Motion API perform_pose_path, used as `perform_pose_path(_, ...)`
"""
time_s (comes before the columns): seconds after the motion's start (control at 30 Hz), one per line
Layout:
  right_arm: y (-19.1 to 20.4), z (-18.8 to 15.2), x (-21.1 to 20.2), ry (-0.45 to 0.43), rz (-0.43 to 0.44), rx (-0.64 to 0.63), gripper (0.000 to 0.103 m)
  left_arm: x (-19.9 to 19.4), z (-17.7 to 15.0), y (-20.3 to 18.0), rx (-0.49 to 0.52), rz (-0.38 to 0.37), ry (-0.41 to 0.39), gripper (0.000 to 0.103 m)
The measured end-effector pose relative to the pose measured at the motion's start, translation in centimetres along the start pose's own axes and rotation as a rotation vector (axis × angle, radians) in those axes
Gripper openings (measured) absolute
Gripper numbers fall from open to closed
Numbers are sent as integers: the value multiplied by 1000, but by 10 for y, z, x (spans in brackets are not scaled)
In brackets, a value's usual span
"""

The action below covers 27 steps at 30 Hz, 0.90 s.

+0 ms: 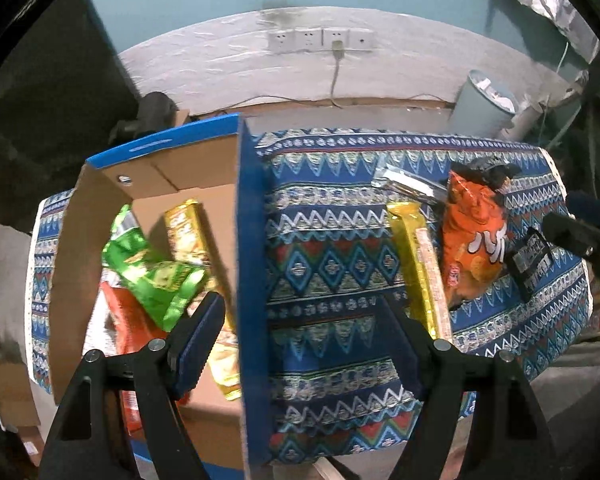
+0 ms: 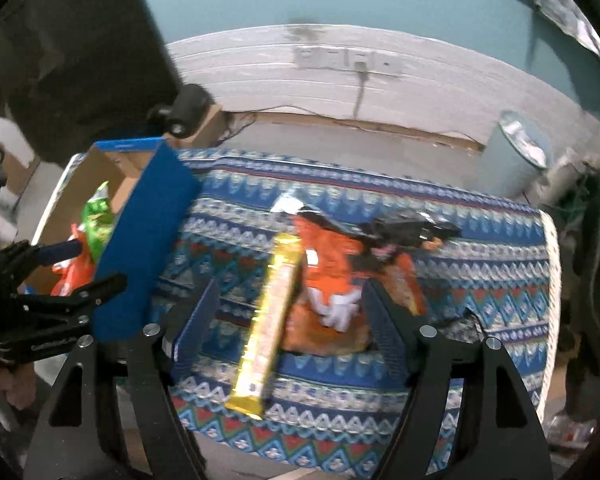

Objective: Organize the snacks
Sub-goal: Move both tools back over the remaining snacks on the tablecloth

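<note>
An open blue cardboard box (image 1: 252, 240) stands at the left of the patterned table; it also shows in the right wrist view (image 2: 148, 248). Inside lie a green bag (image 1: 156, 276), a yellow packet (image 1: 188, 232) and a red-orange bag (image 1: 128, 320). My left gripper (image 1: 300, 320) is open and empty, straddling the box's right wall. On the cloth lie a long yellow bar (image 2: 270, 328), an orange chip bag (image 2: 332, 280), a silver packet (image 1: 404, 184) and a dark packet (image 1: 530, 260). My right gripper (image 2: 290, 308) is open just above the yellow bar and orange bag.
The table's cloth (image 1: 324, 264) is blue with zigzag bands. A pale waste bin (image 1: 484, 104) stands behind the table's far right corner. A wall with sockets (image 1: 320, 40) and a cable runs behind. A black camera (image 2: 184, 110) sits by the box's far end.
</note>
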State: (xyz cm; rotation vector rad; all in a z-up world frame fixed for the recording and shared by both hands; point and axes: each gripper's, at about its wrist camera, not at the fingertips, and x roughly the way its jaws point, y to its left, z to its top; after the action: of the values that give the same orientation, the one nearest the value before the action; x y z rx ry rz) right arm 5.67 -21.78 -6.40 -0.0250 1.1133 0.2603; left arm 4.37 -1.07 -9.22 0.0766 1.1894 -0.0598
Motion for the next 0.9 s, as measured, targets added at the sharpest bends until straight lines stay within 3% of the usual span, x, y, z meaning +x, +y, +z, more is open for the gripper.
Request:
perform_pose_path(0.47, -91, -19, 27, 77, -180, 168, 76, 35, 11, -43, 46, 8, 50, 79)
perform_pose_path(0.9, -151, -41, 103, 247, -366, 212, 75, 82, 23, -61, 61, 12, 115, 79)
